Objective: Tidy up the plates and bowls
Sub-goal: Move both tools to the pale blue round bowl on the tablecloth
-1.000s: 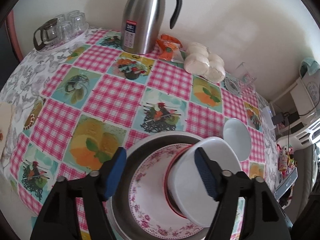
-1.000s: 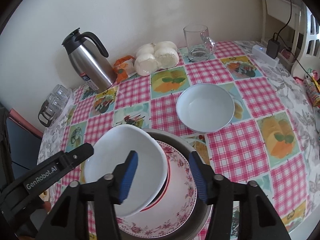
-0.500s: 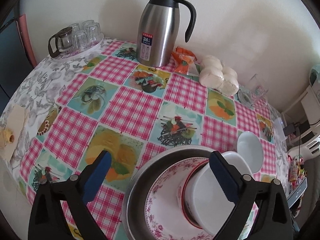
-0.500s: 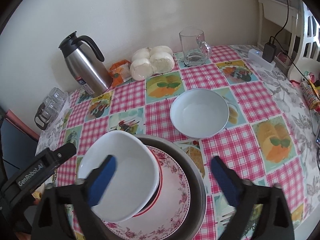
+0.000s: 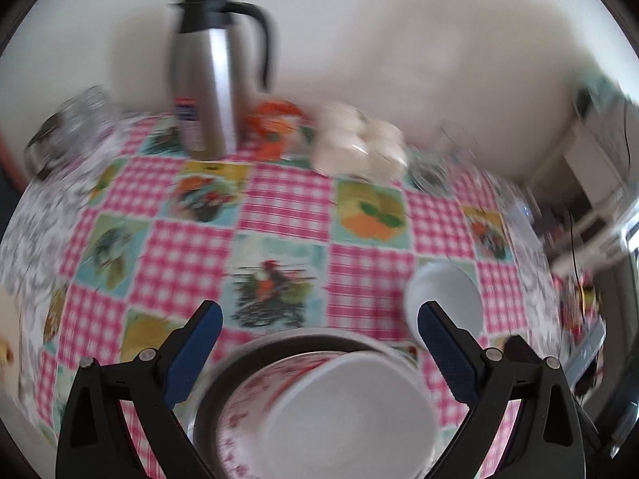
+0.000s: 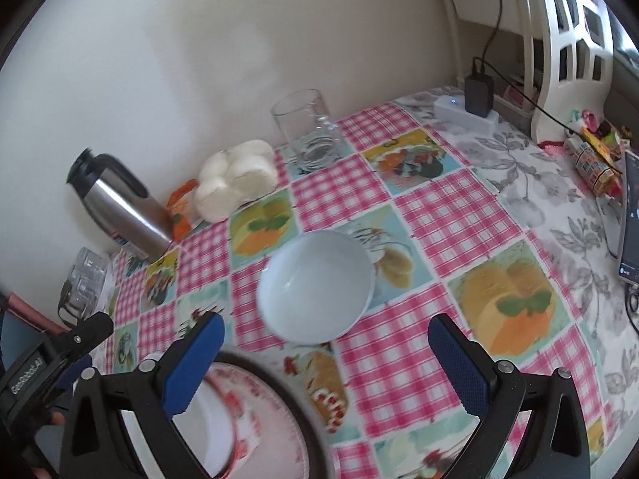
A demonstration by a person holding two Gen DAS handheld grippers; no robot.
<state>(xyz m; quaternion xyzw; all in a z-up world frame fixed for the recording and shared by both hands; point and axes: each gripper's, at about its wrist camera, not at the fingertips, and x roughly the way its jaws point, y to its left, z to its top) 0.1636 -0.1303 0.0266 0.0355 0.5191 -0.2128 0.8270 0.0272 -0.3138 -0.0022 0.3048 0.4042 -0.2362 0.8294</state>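
Note:
A stack sits at the table's near edge: a grey metal pan (image 5: 287,341), a pink-flowered plate (image 5: 247,395) in it, and a white bowl (image 5: 347,411) with a red rim on top. My left gripper (image 5: 318,319) hovers above the stack, open, with nothing between its blue pads. A second white bowl (image 5: 443,299) stands alone to the right of the stack. In the right wrist view this lone bowl (image 6: 315,287) lies just beyond my open, empty right gripper (image 6: 325,329). The stack (image 6: 271,419) shows at the lower left, beside a black finger (image 6: 92,327) of the left gripper.
Along the wall stand a steel thermos jug (image 5: 215,80), an orange packet (image 5: 275,127), a bag of white buns (image 5: 359,147), a glass mug (image 6: 307,127) and small glasses (image 6: 86,279). A charger (image 6: 477,94) and a phone (image 6: 629,219) lie at the right edge.
Both grippers opened wide and let go of the red-rimmed white bowl, which stays on the flowered plate. Both drew back; the right view swung towards the lone bowl.

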